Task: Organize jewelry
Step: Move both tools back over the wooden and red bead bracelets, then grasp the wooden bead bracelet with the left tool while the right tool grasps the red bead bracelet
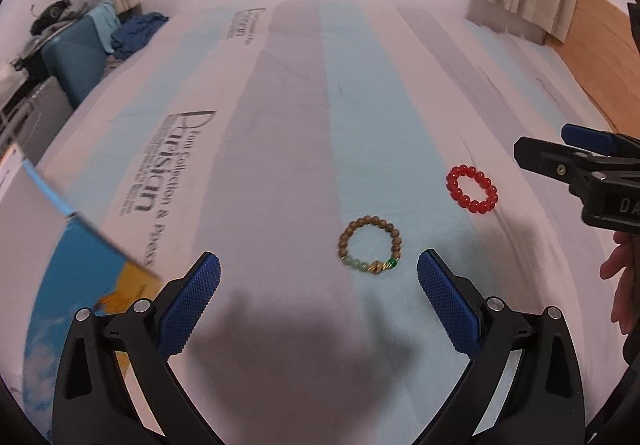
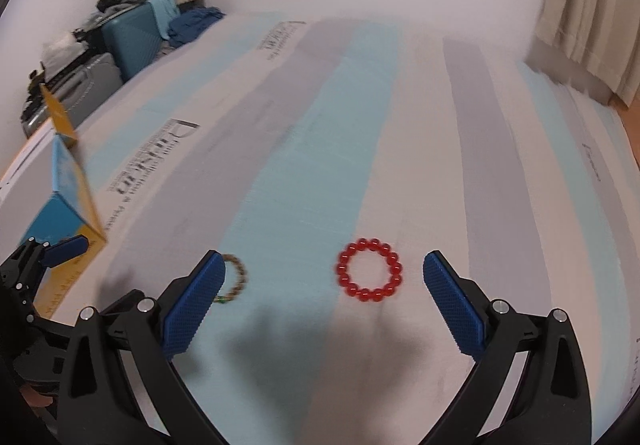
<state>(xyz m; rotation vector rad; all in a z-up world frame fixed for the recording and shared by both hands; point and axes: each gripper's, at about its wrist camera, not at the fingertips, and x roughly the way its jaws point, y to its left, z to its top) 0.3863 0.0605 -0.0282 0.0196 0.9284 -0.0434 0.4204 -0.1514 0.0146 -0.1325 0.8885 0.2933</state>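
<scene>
Claws first: the left gripper (image 1: 319, 265) stands with its two blue-padded fingers (image 1: 192, 305) spread wide and nothing between them, hovering just above the striped bedsheet (image 1: 292, 125). Just ahead of its tips, slightly toward its right finger, lies the brown bead bracelet (image 1: 370, 245), a ring of wooden beads with a short run of pale green beads, a gold one and a bright green one on the near side. It lies flat on a light blue stripe, touching neither finger.

The right gripper (image 2: 324, 269) is likewise splayed wide and empty, low over the same sheet. The red bead bracelet (image 2: 369, 270) lies flat ahead of its tips, between the two fingers' lines and nearer the right one, where a blue stripe meets a pale one. In the left wrist view the red ring sits to the right of and beyond the brown one, apart from it, with the right gripper beside it and a hand (image 1: 622, 277) below.

To the left stands a blue and yellow box (image 1: 72, 277), its edge blurred. The sheet carries printed lettering (image 1: 176, 165). Beyond the bed's far left corner are a teal suitcase (image 2: 132, 41), piled clothing, a blue lamp and cream curtains (image 2: 588, 13).
</scene>
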